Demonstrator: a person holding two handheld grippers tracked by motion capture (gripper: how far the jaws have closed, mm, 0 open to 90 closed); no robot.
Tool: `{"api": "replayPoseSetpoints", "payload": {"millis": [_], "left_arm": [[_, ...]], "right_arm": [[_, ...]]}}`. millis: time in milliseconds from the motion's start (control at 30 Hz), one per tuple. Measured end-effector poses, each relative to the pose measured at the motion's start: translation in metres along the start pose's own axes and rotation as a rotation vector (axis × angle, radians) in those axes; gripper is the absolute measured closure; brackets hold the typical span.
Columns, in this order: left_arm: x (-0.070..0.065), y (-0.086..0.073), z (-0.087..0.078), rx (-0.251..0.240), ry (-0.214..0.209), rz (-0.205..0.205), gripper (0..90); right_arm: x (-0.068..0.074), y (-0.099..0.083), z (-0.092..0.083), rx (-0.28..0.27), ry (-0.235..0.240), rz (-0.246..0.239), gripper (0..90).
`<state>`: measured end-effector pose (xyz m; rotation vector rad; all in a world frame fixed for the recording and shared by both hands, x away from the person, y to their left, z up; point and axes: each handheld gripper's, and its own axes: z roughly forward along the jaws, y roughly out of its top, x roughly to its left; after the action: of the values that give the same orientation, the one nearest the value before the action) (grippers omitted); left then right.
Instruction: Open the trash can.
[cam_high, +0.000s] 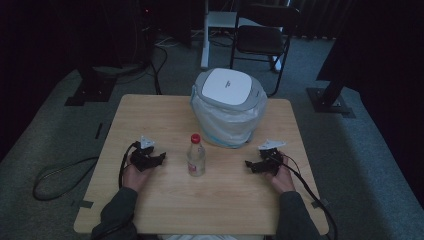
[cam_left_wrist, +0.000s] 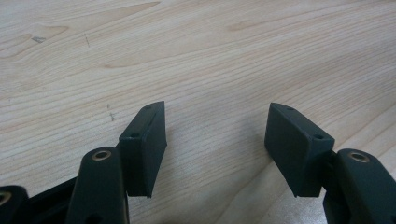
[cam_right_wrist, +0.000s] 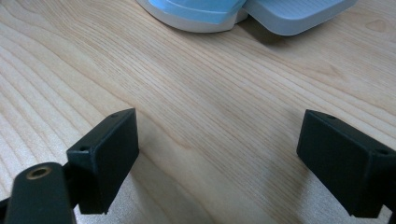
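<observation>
red-capped bottle (cam_high: 196, 155) stands upright, cap up, between both tongs.

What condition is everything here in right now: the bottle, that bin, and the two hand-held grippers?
Bottle: upright, red cap on, between the grippers.
Bin: lid closed, white bag liner fitted.
Left gripper: open, empty, over bare table.
Right gripper: open, empty.
Folding chair: unfolded, unoccupied.

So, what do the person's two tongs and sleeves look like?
Both tongs, left and right, are black, each with a light grey three-cornered plate on top and a black cable trailing back. Seen close, the left tongs and right tongs have flat, blocky black pads with small screw holes, on arms with brass-coloured rivets. The sleeves are dark grey-green.
</observation>
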<state>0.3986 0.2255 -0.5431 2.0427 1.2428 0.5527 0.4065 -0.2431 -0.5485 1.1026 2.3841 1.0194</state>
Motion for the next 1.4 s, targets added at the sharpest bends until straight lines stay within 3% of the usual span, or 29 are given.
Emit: {"api": "replayPoseSetpoints", "payload": {"millis": [467, 533, 867, 1167, 1300, 1400], "left_arm": [[0.000, 0.000, 0.000, 0.004, -0.011, 0.010, 36.0], [0.000, 0.000, 0.000, 0.003, -0.011, 0.010, 36.0], [0.000, 0.000, 0.000, 0.004, -0.012, 0.011, 36.0], [-0.001, 0.000, 0.000, 0.004, -0.015, 0.015, 36.0], [-0.001, 0.000, 0.000, 0.004, -0.015, 0.015, 36.0], [-0.001, 0.000, 0.000, 0.004, -0.016, 0.015, 36.0]], "right_arm": [[-0.001, 0.000, 0.000, 0.000, 0.007, -0.010, 12.5], [0.000, -0.001, -0.002, -0.011, 0.016, -0.020, 18.9], [0.000, -0.001, -0.003, -0.020, -0.005, 0.006, 26.5], [-0.002, 0.000, -0.003, -0.008, -0.008, 0.007, 27.6], [-0.006, 0.003, -0.007, 0.010, -0.010, 0.010, 49.2], [-0.009, 0.004, -0.011, -0.001, -0.020, 0.008, 53.2]]}}
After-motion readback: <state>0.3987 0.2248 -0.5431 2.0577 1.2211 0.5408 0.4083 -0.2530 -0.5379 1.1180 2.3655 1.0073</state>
